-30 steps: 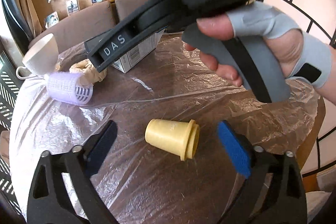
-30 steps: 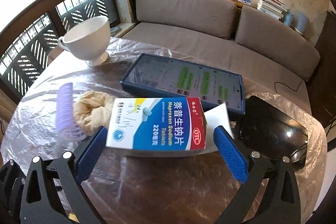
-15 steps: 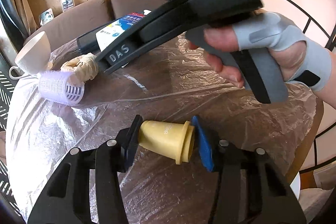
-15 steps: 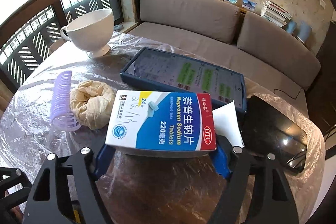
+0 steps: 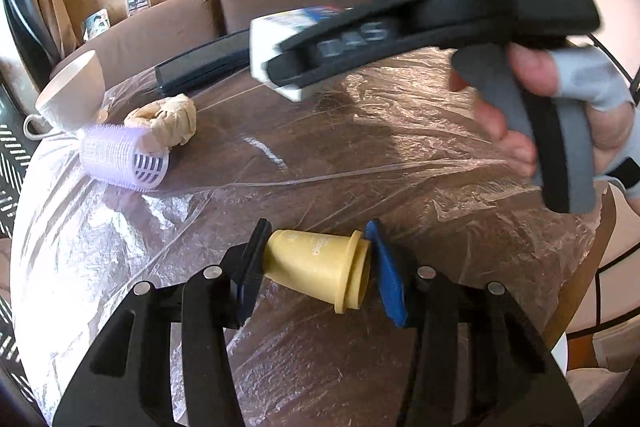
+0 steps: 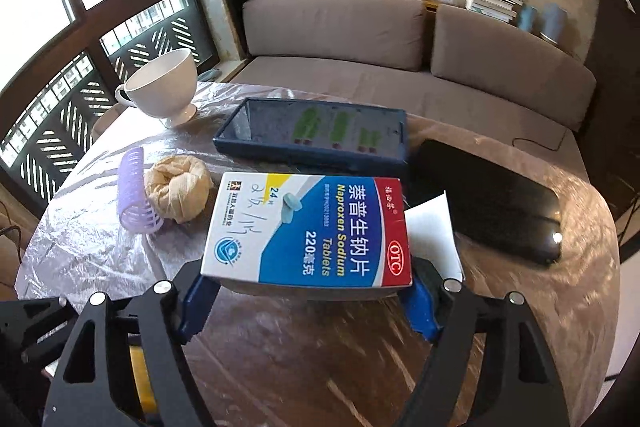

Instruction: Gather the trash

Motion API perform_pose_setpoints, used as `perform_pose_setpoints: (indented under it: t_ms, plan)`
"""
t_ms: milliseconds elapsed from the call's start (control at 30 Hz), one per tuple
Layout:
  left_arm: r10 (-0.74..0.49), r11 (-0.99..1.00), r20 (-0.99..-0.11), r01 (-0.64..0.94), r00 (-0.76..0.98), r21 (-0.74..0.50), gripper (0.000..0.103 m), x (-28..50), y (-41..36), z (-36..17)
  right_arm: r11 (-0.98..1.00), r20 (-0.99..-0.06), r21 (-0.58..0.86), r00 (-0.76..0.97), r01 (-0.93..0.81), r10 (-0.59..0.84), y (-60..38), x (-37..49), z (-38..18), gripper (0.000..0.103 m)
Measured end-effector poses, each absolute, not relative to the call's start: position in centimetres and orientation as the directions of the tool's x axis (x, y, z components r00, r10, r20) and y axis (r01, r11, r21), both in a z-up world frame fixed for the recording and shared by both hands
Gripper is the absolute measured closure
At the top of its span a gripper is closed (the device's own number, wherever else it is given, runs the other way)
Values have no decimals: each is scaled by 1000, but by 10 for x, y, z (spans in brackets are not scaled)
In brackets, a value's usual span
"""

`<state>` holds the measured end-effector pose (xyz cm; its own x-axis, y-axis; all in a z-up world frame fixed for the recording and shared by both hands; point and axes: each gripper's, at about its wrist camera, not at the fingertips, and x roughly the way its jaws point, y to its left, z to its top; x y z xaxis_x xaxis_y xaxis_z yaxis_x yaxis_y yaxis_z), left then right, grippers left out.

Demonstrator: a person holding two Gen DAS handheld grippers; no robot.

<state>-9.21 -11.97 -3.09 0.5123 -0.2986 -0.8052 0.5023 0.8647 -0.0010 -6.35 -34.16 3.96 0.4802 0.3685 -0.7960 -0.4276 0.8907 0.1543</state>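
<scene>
My left gripper (image 5: 316,267) is shut on a small yellow plastic cup (image 5: 316,267) that lies on its side, held end to end just above the plastic-covered table (image 5: 360,155). My right gripper (image 6: 308,297) is shut on a white, blue and red medicine box (image 6: 308,227) and holds it lifted off the table. The box (image 5: 276,47) and the right gripper also show in the left wrist view, raised at the upper right. A crumpled beige tissue (image 6: 178,185) lies on the table beside a purple hair roller (image 6: 134,195).
A white cup (image 6: 164,85) stands at the far left of the table. A tablet in a blue case (image 6: 316,137) and a black case (image 6: 492,203) lie at the back. A white paper (image 6: 434,231) lies under the box. A brown sofa (image 6: 400,39) stands behind.
Both grippers have closed, the left on the yellow cup and the right on the medicine box. The box has then risen off the table, and the cup is lifted slightly.
</scene>
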Motion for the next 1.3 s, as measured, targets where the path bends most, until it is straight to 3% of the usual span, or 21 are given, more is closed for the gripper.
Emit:
perform_pose_setpoints:
  t_ms: [1300]
  plan:
    - [-286, 915, -802, 398, 524, -66, 52, -121, -100, -17, 915, -835, 231, 416, -331, 361, -397, -194, 47, 27]
